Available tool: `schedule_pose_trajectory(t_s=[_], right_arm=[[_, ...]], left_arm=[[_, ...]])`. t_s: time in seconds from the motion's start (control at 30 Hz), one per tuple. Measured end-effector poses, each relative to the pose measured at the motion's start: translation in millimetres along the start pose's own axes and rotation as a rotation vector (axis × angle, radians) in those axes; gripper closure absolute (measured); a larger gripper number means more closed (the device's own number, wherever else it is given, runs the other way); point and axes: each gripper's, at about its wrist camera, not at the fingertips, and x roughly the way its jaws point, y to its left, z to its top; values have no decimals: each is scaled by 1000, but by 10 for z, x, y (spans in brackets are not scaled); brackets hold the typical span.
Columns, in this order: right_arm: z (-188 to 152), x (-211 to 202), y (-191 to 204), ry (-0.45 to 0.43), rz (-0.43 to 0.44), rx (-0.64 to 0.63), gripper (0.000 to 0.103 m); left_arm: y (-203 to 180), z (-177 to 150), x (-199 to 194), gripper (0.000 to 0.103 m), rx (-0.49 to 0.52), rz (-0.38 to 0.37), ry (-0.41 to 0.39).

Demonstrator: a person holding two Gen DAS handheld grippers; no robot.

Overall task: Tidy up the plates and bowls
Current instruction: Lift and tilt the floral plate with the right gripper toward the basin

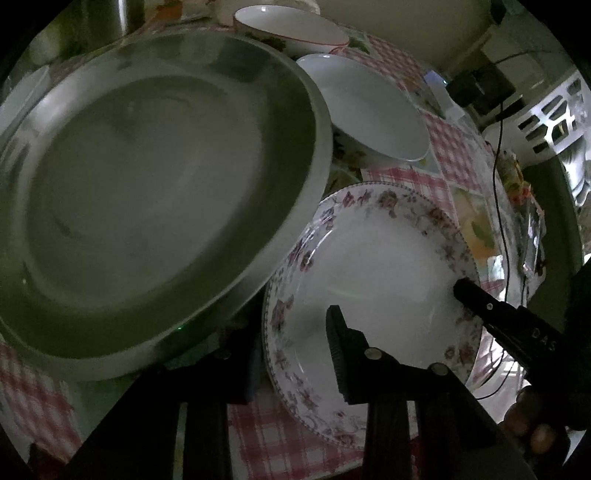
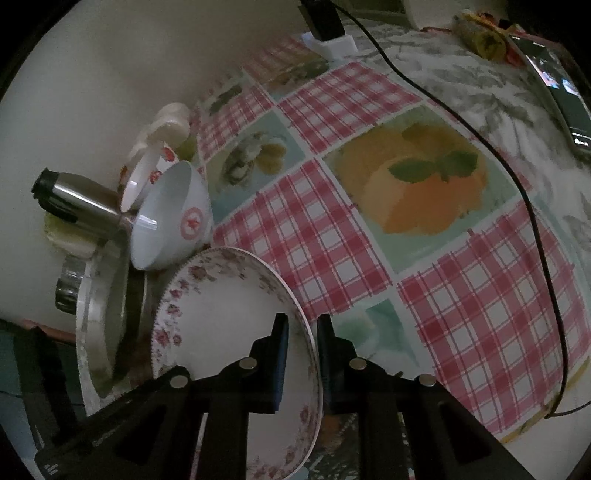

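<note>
My left gripper (image 1: 291, 332) is shut on the rim of a large grey-white plate (image 1: 155, 206), tilted and lifted over the table; its left finger is hidden under the plate. A floral-rimmed plate (image 1: 373, 280) lies beside and partly beneath it. My right gripper (image 2: 301, 328) is shut on that floral plate's rim (image 2: 236, 317), one finger (image 2: 280, 354) inside, one (image 2: 332, 354) outside; its fingertip shows in the left wrist view (image 1: 469, 291). Two white bowls (image 1: 365, 107) (image 1: 291, 29) stand behind. In the right wrist view a white bowl with red emblem (image 2: 173, 214) sits by the plates.
A pink-checked tablecloth (image 2: 498, 317) covers the table. A steel flask (image 2: 77, 206) and a jar (image 2: 68, 288) stand near the wall. A black cable (image 2: 532, 206) crosses the cloth. A phone (image 2: 557, 81) and a white charger block (image 2: 332, 44) lie at the far edge.
</note>
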Motion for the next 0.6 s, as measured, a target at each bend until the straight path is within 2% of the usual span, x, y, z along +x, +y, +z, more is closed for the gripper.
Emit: schedule_pose_trajectory(t_s=[0.2,0.6], right_arm=[[-27,-73,93,-10,-26,-75,86],[23,-249,-32,-70,11,-56,86]], left_arm=[[49,-87,-92,69,1,3,5],[-119,-79,-98,69,45,-48,-6]])
